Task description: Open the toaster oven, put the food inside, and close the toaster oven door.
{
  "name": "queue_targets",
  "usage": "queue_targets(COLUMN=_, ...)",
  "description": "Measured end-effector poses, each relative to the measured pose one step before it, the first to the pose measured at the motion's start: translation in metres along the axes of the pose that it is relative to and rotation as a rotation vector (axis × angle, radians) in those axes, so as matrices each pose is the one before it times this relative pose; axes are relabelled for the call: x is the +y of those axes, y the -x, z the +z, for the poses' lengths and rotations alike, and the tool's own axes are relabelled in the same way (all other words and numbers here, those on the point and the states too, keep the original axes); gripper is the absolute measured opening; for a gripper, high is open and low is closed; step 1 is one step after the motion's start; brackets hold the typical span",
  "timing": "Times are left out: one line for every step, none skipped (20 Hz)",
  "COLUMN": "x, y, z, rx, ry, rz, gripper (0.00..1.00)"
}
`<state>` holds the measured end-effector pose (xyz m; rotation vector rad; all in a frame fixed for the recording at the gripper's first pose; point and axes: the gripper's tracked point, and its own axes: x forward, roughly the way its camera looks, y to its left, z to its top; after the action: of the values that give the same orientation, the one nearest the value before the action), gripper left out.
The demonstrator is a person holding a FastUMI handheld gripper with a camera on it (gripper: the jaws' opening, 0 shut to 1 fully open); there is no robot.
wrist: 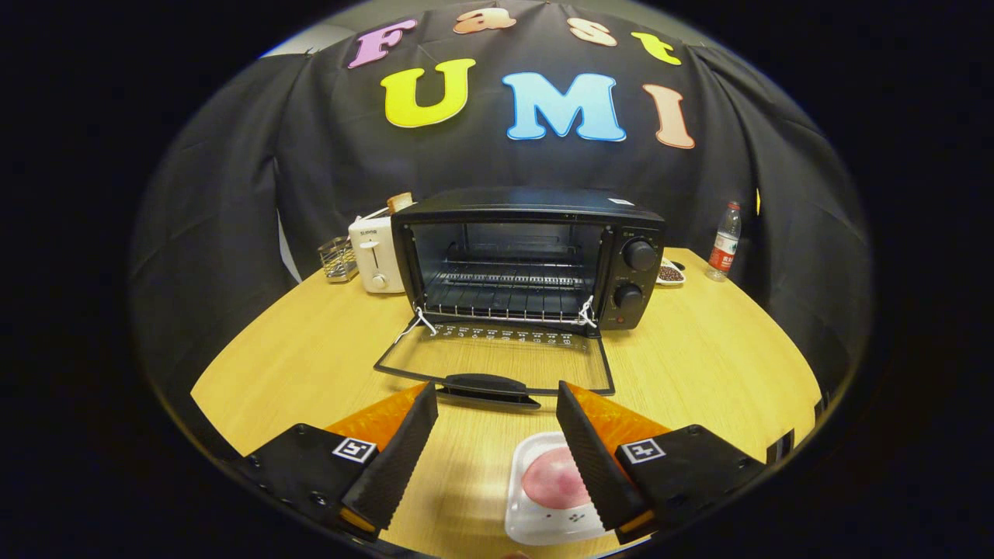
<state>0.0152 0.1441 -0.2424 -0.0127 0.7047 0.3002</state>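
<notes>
A black toaster oven (536, 260) stands on the wooden table (714, 365) with its glass door (497, 361) folded down flat toward me. The wire rack (509, 295) inside is bare. The door's black handle (485, 387) lies just ahead of my fingertips. My gripper (497, 400) is open, with nothing between its fingers. A small white tray holding a pink round piece of food (550, 480) rests on the table below the gripper, close against the inner side of the right finger (590, 458) and partly hidden by it.
A white pop-up toaster (376, 255) and a small wire holder (338, 258) stand left of the oven. A plate of dark beans (671, 273) and a plastic bottle (724, 242) are to its right. Bare tabletop lies on both sides of the door.
</notes>
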Motion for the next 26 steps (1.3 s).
queue_targets(x=-0.0044, y=0.00711, z=-0.00037, rx=0.00963, ry=-0.0034, rz=0.01185, gripper=0.98)
queue_targets(x=-0.00389, y=0.00562, z=0.0011, rx=0.01221, ry=-0.00677, rz=0.01682, gripper=0.98)
queue_targets(x=-0.00323, y=0.00307, z=-0.00118, rx=0.01942, ry=-0.00836, rz=0.02082, gripper=0.98)
queue_targets(x=-0.00489, y=0.00306, z=-0.00093, rx=0.0253, ry=-0.00545, rz=0.01573, gripper=0.98)
queue_targets(x=-0.00622, y=0.00439, z=0.00017, rx=0.01873, ry=-0.00973, rz=0.01286, gripper=0.97)
queue_targets(x=-0.00604, y=0.00215, z=0.00057, rx=0.01919, ry=-0.01479, rz=0.01517, gripper=0.97)
queue_targets(x=-0.00699, y=0.00167, z=-0.00174, rx=0.02448, ry=-0.01786, rz=0.01427, gripper=0.97)
queue_targets(x=-0.00753, y=0.00068, z=0.00035, rx=0.02236, ry=-0.01802, rz=0.01299, gripper=0.98)
queue_targets(x=-0.00802, y=-0.00002, z=-0.00154, rx=0.02935, ry=-0.01626, rz=0.00774, gripper=0.98)
queue_targets(x=-0.00686, y=-0.00054, z=-0.00484, rx=0.03345, ry=-0.01767, rz=0.00699, gripper=0.98)
queue_targets(x=-0.00717, y=-0.00023, z=-0.00436, rx=0.03079, ry=-0.02029, rz=0.00964, gripper=0.98)
queue_targets(x=-0.00737, y=-0.00025, z=-0.00385, rx=0.02812, ry=-0.01965, rz=0.01016, gripper=0.99)
queue_targets(x=-0.01019, y=0.00001, z=-0.00388, rx=0.02641, ry=-0.01501, rz=0.00415, gripper=0.99)
queue_targets(x=-0.0082, y=-0.00064, z=-0.00493, rx=0.03298, ry=-0.00752, rz=0.00761, gripper=0.99)
queue_targets(x=-0.0059, y=-0.00021, z=-0.00655, rx=0.03329, ry=-0.0022, rz=0.00741, gripper=0.99)
queue_targets(x=-0.00632, y=-0.00094, z=-0.00465, rx=0.02944, ry=0.00367, rz=0.00615, gripper=0.99)
queue_targets(x=-0.00754, y=-0.00228, z=-0.00447, rx=0.03063, ry=0.00747, rz=0.00084, gripper=0.99)
queue_targets(x=-0.00621, y=-0.00203, z=-0.00688, rx=0.03226, ry=0.00805, rz=-0.00199, gripper=0.98)
queue_targets(x=-0.00771, y=-0.00407, z=-0.00568, rx=0.03499, ry=0.00554, rz=-0.00848, gripper=0.98)
queue_targets(x=-0.00755, y=-0.00485, z=-0.00682, rx=0.03356, ry=0.00065, rz=-0.00879, gripper=0.98)
queue_targets(x=-0.00412, y=-0.00621, z=-0.00995, rx=0.04099, ry=-0.00315, rz=-0.00086, gripper=0.99)
queue_targets(x=-0.00318, y=-0.00444, z=-0.00507, rx=0.03433, ry=-0.0065, rz=0.00306, gripper=0.96)
queue_targets(x=-0.00102, y=-0.00566, z=-0.00435, rx=0.02503, ry=-0.00713, rz=0.00909, gripper=0.94)
queue_targets(x=-0.00252, y=-0.003, z=-0.00248, rx=0.02407, ry=-0.00523, rz=0.00298, gripper=0.92)
queue_targets(x=-0.00252, y=-0.00407, z=-0.00369, rx=0.01813, ry=-0.00163, rz=-0.00243, gripper=0.92)
queue_targets(x=-0.00179, y=-0.00352, z=-0.00124, rx=0.01648, ry=-0.00005, rz=-0.00173, gripper=0.92)
